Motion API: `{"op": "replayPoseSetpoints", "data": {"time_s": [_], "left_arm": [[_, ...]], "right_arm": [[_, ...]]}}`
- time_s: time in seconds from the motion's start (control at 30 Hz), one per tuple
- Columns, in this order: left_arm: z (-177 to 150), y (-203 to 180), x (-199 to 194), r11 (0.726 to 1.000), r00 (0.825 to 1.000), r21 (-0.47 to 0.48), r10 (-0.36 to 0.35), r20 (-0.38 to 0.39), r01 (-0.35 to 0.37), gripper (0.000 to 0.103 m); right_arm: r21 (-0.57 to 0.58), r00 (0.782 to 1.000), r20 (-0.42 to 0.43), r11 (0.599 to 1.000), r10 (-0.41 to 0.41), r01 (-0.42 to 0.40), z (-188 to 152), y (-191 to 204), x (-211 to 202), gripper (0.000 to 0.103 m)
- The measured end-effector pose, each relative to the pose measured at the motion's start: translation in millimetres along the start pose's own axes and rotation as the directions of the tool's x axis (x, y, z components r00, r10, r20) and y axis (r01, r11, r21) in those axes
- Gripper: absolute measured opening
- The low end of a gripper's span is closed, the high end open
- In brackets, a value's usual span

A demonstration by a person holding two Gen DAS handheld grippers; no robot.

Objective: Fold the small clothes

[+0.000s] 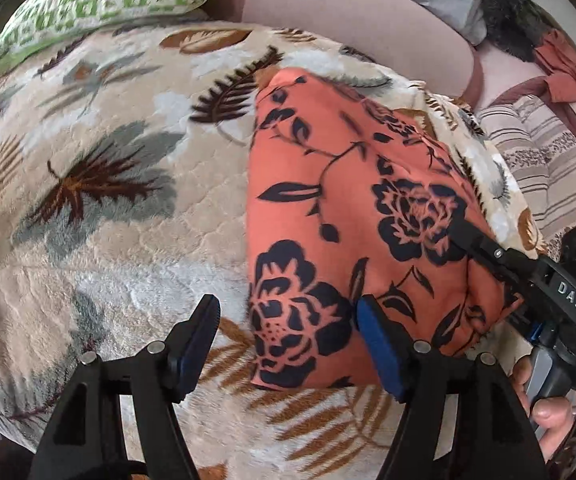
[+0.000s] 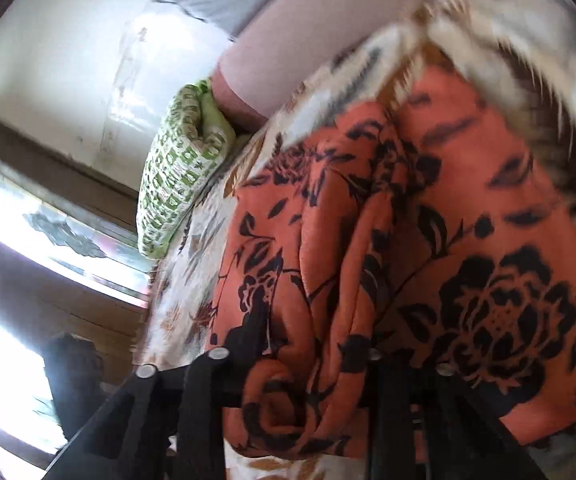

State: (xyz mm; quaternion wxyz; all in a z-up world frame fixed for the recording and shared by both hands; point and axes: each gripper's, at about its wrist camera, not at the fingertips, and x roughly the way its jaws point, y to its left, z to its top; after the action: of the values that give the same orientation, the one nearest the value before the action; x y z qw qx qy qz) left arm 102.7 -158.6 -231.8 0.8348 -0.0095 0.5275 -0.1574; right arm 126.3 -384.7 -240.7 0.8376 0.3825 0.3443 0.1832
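My orange flowered garment (image 1: 351,216) lies folded on the leaf-print blanket (image 1: 100,208), its long axis running away from me toward the headboard. My left gripper (image 1: 288,344) stands wide over its near corner, gripping nothing. My right gripper (image 2: 311,360) pinches a bunched fold.

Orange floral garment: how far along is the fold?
Done: the orange floral garment lies doubled into a compact panel on the leaf-print blanket. In hand: the right gripper pinches a bunched fold; the left gripper hangs open over its near corner. Left: flattening that bunch, any final fold.
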Motion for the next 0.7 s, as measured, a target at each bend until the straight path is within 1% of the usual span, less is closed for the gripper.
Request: {"op": "replayPoseSetpoints", "data": {"time_s": [0.03,0.1,0.17,0.2,0.23,0.27,0.3,0.33,0.37,0.4,0.43,0.47,0.5,0.53,0.57,0.6,0.63,0.67,0.7], "left_arm": [[-2.8,-5.6,-4.8,1.000,1.000,0.013,-0.005,0.008,0.004,0.072],[2.2,-19.6,-14.8,0.999,0.999,0.041,-0.031,0.034,0.029,0.072],[0.5,-37.1,-22.8,0.996,0.997,0.080,-0.050,0.054,0.046,0.072],[-0.4,-48.4,-21.6,0.993,0.998,0.113,-0.039,0.055,0.033,0.072],[-1.9,-56.9,-17.5,0.989,0.998,0.144,-0.024,0.053,0.016,0.072],[-4.4,-63.6,-10.9,0.985,0.999,0.171,-0.006,0.044,-0.002,0.072],[-6.7,-67.9,-1.8,0.982,0.999,0.187,0.015,0.028,-0.020,0.073],[-10.4,-70.3,9.6,0.978,0.999,0.200,0.054,0.004,-0.053,0.073],[-16.0,-70.5,16.5,0.974,0.996,0.211,0.083,-0.008,-0.080,0.076],[-16.3,-72.8,21.6,0.968,0.994,0.227,0.106,-0.003,-0.103,0.079],[-18.3,-73.9,23.0,0.966,0.994,0.236,0.112,0.008,-0.111,0.080],[-19.0,-73.7,22.6,0.966,0.994,0.235,0.107,0.015,-0.107,0.080],[-18.8,-72.5,21.8,0.968,0.995,0.231,0.101,0.016,-0.102,0.080],[-18.5,-70.4,21.4,0.969,0.995,0.227,0.096,0.009,-0.096,0.080],[-18.4,-67.9,21.1,0.970,0.996,0.225,0.089,0.001,-0.087,0.080],[-19.5,-66.2,21.3,0.971,0.996,0.226,0.085,-0.003,-0.082,0.081],[-17.7,-65.5,23.3,0.970,0.996,0.228,0.083,-0.007,-0.080,0.081],[-16.8,-68.6,26.4,0.969,0.996,0.233,0.085,-0.006,-0.081,0.081],[-16.5,-69.1,25.6,0.968,0.996,0.237,0.087,-0.004,-0.083,0.081]], "right_arm": [[-0.044,0.999,0.053,0.999,0.000,0.003,0.7,6.1,-12.8,0.024],[-0.140,0.984,0.176,0.990,0.018,0.007,1.3,23.4,-41.2,0.023],[-0.259,0.954,0.297,0.965,0.034,0.046,0.2,41.6,-70.5,0.023],[-0.290,0.942,0.334,0.955,0.034,0.069,-0.9,45.1,-81.4,0.023],[-0.287,0.936,0.351,0.955,0.026,0.081,-1.5,41.6,-88.9,0.023],[-0.255,0.939,0.344,0.963,0.004,0.090,-0.2,31.5,-90.8,0.023],[-0.213,0.949,0.313,0.973,-0.024,0.095,2.0,19.1,-88.0,0.024],[-0.139,0.971,0.229,0.985,-0.063,0.097,6.7,-0.3,-77.2,0.024],[-0.039,0.986,0.129,0.993,-0.106,0.111,9.3,-23.5,-64.4,0.026],[0.074,0.993,0.048,0.992,-0.106,0.102,8.0,-47.6,-56.1,0.026],[0.196,0.999,-0.023,0.979,-0.049,0.053,5.0,-72.9,-49.2,0.027],[0.246,0.999,-0.038,0.969,0.006,0.003,4.3,-83.6,-48.3,0.027],[0.287,0.998,-0.032,0.957,0.056,-0.044,5.8,-91.6,-51.5,0.029],[0.307,0.996,-0.019,0.949,0.081,-0.072,9.6,-95.0,-55.3,0.032],[0.300,0.996,0.014,0.950,0.084,-0.085,15.3,-95.2,-61.9,0.039],[0.292,0.996,0.047,0.952,0.080,-0.090,19.1,-94.9,-66.7,0.064],[0.297,0.992,0.085,0.948,0.091,-0.113,25.0,-95.5,-70.4,0.079],[0.306,0.987,0.102,0.940,0.126,-0.152,29.9,-96.2,-68.4,0.087],[0.313,0.981,0.103,0.931,0.166,-0.190,35.0,-96.8,-63.1,0.087]]}}
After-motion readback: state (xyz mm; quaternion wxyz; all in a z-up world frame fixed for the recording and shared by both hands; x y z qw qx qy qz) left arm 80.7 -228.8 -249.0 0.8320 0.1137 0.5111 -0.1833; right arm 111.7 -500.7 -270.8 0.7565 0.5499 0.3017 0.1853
